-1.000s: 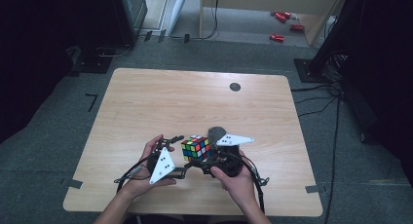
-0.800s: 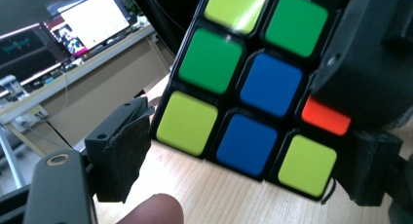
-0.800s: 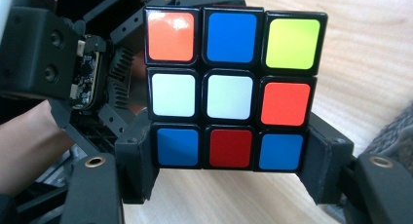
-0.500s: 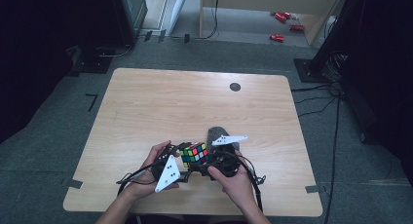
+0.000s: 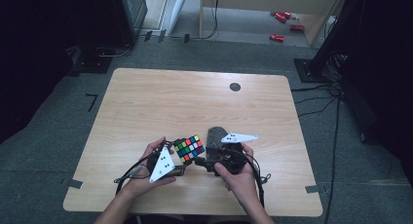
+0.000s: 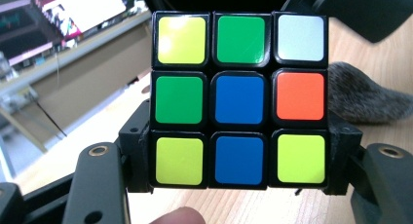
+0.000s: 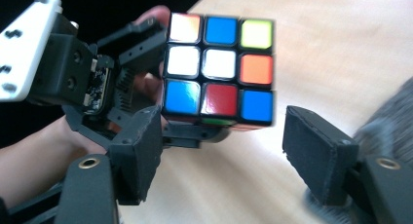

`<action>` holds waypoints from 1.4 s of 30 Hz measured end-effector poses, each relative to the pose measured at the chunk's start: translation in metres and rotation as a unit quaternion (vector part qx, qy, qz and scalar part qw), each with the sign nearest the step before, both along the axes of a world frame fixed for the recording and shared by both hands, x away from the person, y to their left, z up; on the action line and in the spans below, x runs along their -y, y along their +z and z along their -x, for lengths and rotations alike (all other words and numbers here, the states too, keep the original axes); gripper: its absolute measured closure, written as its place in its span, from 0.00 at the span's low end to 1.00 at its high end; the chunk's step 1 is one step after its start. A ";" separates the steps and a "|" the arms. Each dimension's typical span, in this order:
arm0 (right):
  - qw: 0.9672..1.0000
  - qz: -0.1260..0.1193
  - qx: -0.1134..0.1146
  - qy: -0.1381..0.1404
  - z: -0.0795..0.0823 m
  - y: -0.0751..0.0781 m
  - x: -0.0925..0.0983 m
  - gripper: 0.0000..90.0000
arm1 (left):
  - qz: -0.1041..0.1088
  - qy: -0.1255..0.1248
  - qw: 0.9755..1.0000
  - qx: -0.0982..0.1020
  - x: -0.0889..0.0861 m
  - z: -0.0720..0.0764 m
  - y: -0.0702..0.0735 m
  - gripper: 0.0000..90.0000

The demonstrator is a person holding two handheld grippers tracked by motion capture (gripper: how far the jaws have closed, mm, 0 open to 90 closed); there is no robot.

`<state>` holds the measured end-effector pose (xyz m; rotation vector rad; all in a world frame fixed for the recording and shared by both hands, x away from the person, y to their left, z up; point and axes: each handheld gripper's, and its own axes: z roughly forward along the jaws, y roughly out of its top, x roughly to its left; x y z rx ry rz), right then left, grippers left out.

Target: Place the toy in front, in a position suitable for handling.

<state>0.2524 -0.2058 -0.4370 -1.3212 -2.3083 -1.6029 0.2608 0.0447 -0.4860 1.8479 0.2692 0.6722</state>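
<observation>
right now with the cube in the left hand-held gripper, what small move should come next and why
Probably ease the right hand-held gripper forward and close it on the cube. The left hand-held gripper, whose jaws have just been closing, already clamps the cube's bottom layer, while the right one's jaws stand open just short of it. A second grip looks needed before any layer can turn.

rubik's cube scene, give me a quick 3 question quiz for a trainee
1. True or false: the left gripper has its jaws closed on the cube.
2. In the left gripper view, which colour is the centre square of the cube face toward the camera? A red, B blue, C white.
3. What is the state of the right gripper jaws?

Key
1. True: the jaws have just been closing, and its pads press the cube's sides.
2. B.
3. Open: the cube stands beyond them, with a gap beside the right pad.
</observation>
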 end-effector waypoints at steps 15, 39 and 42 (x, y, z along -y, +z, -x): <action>0.967 0.210 0.087 -0.119 -0.014 -0.042 0.018 0.29 | 0.063 -0.021 0.987 -0.146 -0.023 -0.015 0.013 0.39; 0.970 0.177 0.134 -0.101 -0.001 -0.030 0.012 0.81 | 0.022 0.042 0.984 -0.174 -0.021 -0.018 0.011 0.39; 0.969 0.150 0.175 -0.092 0.010 -0.011 0.007 0.81 | -0.011 0.052 0.985 -0.166 -0.013 -0.015 0.010 0.39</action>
